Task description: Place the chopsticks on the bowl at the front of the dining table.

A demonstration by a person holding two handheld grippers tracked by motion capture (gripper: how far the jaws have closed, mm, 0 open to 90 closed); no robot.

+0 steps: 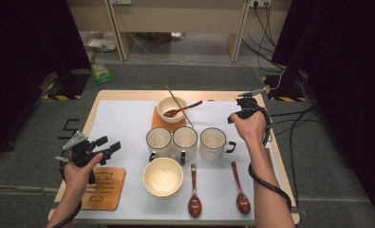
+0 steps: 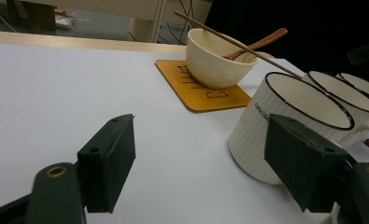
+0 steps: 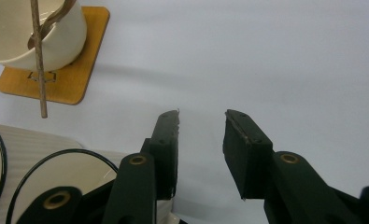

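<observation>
I log my left hand-held gripper (image 2: 198,163) wide apart, empty, beside the nearest mug (image 2: 285,126). My right hand-held gripper (image 3: 201,140) stands partly apart, empty, over bare counter (image 3: 266,56).

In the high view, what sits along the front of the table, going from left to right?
Empty wooden coaster → large cream bowl → first wooden spoon → second wooden spoon.

A large cream ceramic bowl (image 1: 163,176) sits at the front of the white tabletop (image 1: 123,123). Two brown wooden spoons (image 1: 194,192) lie right of it. An engraved square wooden coaster (image 1: 104,188) lies left.
</observation>
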